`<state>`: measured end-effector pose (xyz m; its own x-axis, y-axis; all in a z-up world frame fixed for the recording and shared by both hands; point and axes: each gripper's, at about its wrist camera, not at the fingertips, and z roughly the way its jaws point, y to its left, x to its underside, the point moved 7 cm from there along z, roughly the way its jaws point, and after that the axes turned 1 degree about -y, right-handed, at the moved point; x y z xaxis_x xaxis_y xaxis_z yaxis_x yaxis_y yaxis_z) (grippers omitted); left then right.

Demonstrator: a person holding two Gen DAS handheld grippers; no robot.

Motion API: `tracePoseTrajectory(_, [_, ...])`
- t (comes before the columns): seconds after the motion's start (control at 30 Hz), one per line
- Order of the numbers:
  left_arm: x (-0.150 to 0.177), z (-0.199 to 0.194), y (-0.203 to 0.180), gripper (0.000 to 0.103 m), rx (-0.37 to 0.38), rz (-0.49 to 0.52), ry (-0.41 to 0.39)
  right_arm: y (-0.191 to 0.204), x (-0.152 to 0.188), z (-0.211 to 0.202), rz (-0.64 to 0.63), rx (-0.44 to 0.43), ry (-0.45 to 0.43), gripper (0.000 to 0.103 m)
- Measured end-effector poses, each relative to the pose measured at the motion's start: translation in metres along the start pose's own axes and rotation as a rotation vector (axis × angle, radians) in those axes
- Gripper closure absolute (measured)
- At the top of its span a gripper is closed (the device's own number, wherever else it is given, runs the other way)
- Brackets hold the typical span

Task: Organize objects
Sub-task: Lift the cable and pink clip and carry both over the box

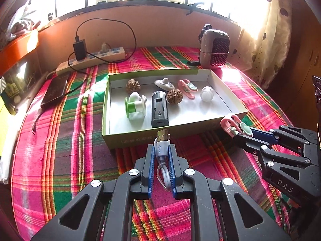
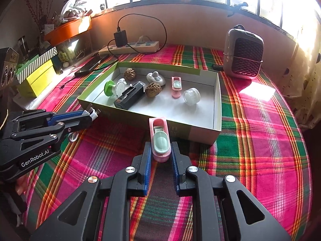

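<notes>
A shallow green box (image 1: 112, 128) (image 2: 217, 108) sits on the plaid cloth. It holds two walnuts (image 1: 175, 96), a black device (image 1: 159, 110), a green spool (image 1: 135, 105), a white clip (image 1: 164, 83), a pink clip (image 1: 187, 88) and a clear round cap (image 1: 207, 93). My left gripper (image 1: 162, 150) is shut on a white USB cable (image 1: 161, 146), its plug just short of the box's near wall. My right gripper (image 2: 161, 150) is shut on a second pink and mint clip (image 2: 160, 140) at the box's near right corner; it also shows in the left wrist view (image 1: 235, 125).
A power strip (image 1: 90, 58) with a black charger and cable lies at the back left. A dark phone (image 1: 55, 92) lies left of the box. A grey speaker (image 1: 214, 48) stands at the back right. Yellow and striped boxes (image 2: 38, 74) stand at the far left.
</notes>
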<state>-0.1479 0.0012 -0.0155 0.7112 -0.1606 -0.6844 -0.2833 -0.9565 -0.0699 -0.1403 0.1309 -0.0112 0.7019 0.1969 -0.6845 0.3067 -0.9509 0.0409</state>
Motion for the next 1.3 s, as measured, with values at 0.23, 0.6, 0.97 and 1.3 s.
tracePoseTrajectory(0.23, [-0.010,-0.002,-0.007,0.091,0.014,0.000,-0.015,-0.010,-0.012,-0.004,0.015,0.011,-0.018,0.084])
tracePoseTrajectory(0.6, [-0.022,0.007,-0.019,0.091,0.043,-0.001,-0.010,-0.029,-0.032,-0.002,0.035,0.025,-0.033,0.084])
tracePoseTrajectory(0.97, [-0.033,0.025,-0.032,0.091,0.064,0.001,0.010,-0.053,-0.053,0.014,0.069,0.044,-0.029,0.084])
tracePoseTrajectory(1.3, [-0.044,0.045,-0.038,0.091,0.074,-0.012,0.018,-0.067,-0.080,0.039,0.040,0.056,-0.005,0.084])
